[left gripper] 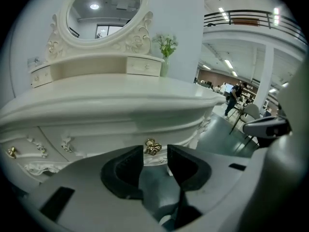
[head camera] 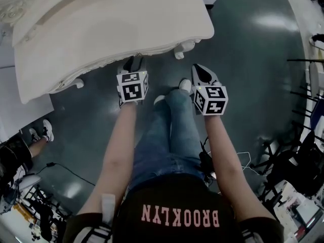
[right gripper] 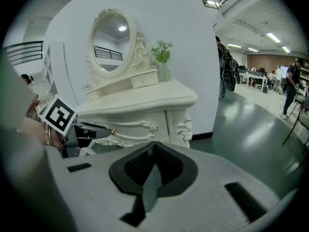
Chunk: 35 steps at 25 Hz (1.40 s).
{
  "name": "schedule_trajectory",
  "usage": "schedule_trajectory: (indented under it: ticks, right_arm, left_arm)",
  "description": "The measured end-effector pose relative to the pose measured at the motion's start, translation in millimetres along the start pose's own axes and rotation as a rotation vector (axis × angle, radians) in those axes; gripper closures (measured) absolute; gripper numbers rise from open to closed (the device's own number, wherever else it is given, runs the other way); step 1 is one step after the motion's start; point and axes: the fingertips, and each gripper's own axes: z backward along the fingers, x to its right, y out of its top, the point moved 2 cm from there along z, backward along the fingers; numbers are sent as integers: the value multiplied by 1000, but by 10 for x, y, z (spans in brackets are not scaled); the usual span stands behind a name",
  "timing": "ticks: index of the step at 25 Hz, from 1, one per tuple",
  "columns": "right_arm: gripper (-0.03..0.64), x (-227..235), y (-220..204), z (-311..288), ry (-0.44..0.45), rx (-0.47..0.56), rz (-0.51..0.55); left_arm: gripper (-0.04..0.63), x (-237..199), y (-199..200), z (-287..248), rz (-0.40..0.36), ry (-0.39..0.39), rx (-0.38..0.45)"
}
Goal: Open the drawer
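Observation:
A white carved dressing table (head camera: pixel 101 29) stands ahead of me. In the left gripper view its curved drawer front (left gripper: pixel 120 137) bears a small gold handle (left gripper: pixel 153 147). My left gripper (left gripper: pixel 155 154) is open, and the handle shows just beyond the gap between its dark pads (left gripper: pixel 126 170), untouched. In the head view the left gripper (head camera: pixel 132 65) is at the table's front edge. My right gripper (head camera: pixel 201 74) hangs to the right, off the table, near its leg (head camera: pixel 183 48). In its own view the right gripper (right gripper: pixel 153 148) is shut on nothing.
An oval mirror (left gripper: pixel 104 8) and a vase of flowers (left gripper: pixel 166 47) stand on the table top. My jeans-clad legs (head camera: pixel 172 130) are below the grippers. Another person's sneakered foot (head camera: pixel 44 130) and a floor cable (head camera: pixel 66 171) lie left; racks (head camera: pixel 304 135) crowd the right.

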Motion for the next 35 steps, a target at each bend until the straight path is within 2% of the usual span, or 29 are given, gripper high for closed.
schedule_trajectory:
  ticks: [9, 14, 17, 24, 35]
  right_arm:
    - [621, -84, 24, 57, 17, -8, 43]
    - [620, -99, 31, 141, -7, 4, 35]
    - [620, -94, 24, 184, -20, 8, 18]
    - [620, -100, -33, 229, -33, -1, 3]
    - [620, -120, 41, 306, -11, 12, 2]
  left_arm:
    - [464, -72, 1, -245, 18, 74, -22]
    - [477, -80, 1, -255, -18, 67, -21]
    - [479, -38, -13, -234, -5, 40, -42]
    - [479, -24, 6, -225, 6, 32, -38]
    - [479, -14, 12, -200, 12, 33, -54]
